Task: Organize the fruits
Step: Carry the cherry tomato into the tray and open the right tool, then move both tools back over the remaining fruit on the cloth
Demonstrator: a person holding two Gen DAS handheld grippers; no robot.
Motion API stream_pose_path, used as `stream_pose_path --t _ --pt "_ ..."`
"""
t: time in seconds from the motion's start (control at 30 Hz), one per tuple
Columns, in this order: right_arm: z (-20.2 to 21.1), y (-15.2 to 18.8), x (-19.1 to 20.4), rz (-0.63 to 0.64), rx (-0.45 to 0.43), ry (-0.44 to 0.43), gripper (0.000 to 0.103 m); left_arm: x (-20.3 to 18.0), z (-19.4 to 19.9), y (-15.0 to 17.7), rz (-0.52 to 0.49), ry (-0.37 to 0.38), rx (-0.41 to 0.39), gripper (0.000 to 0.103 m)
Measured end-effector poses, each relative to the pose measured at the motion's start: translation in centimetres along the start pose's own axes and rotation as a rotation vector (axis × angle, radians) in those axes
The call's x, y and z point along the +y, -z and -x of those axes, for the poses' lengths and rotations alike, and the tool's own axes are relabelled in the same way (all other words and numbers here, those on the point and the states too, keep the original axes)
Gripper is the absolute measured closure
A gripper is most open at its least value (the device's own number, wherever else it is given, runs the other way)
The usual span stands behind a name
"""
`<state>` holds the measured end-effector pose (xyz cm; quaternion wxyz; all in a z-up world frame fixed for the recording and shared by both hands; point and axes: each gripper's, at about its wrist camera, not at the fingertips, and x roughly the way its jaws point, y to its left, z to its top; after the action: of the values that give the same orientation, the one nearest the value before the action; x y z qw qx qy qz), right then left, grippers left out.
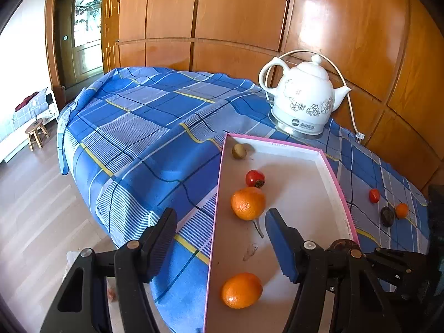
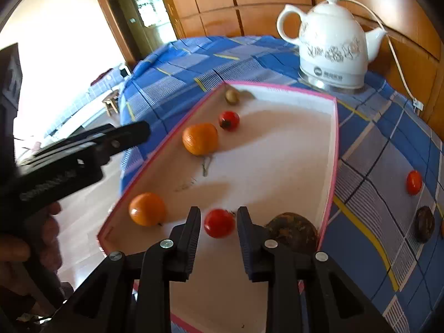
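A pink-rimmed white tray [image 1: 340, 186] [image 2: 334, 149] lies on the blue checked cloth. In it are two oranges [image 1: 247, 203] [image 1: 241, 290], a red tomato [image 1: 255, 178], a small brown fruit [image 1: 239, 151] and a dark brown fruit [image 2: 294, 229]. My right gripper [image 2: 218, 222] is open over the tray, with a blurred red tomato [image 2: 219, 223] between its fingers, not clamped. My left gripper [image 1: 220, 238] is open and empty over the tray's left rim; it also shows in the right wrist view [image 2: 133, 133]. Outside the tray lie a red tomato [image 2: 414, 182], a dark fruit [image 2: 424, 223] and a small orange [image 1: 401, 210].
A white ceramic kettle [image 1: 304, 97] [image 2: 333, 44] with its cord stands behind the tray against the wooden wall panels [image 1: 249, 14]. The table edge [image 1: 91, 194] drops to a wooden floor on the left. A small stool [image 1: 36, 134] stands far left.
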<state>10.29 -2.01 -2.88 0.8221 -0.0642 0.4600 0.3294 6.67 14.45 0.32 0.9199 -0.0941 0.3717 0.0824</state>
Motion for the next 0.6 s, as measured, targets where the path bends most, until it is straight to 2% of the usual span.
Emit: stream_pose_path --t 0.3,0.47,0.6 --pt "2.8 0.4 -0.5 -0.018 -0.077 0.029 0.076 -1.2 0.5 0.2 -0.038 0.023 -0.006 0.036" --pt "5.1 0.9 -0.7 0.002 -0.138 0.094 0.076 -2.3 1.1 0.4 -0.064 0.046 -0.014 0.036" --pt "6.3 1.6 -1.7 -0.032 -0.161 0.13 0.075 -3.3 1.5 0.6 -0.089 0.063 -0.017 0.036"
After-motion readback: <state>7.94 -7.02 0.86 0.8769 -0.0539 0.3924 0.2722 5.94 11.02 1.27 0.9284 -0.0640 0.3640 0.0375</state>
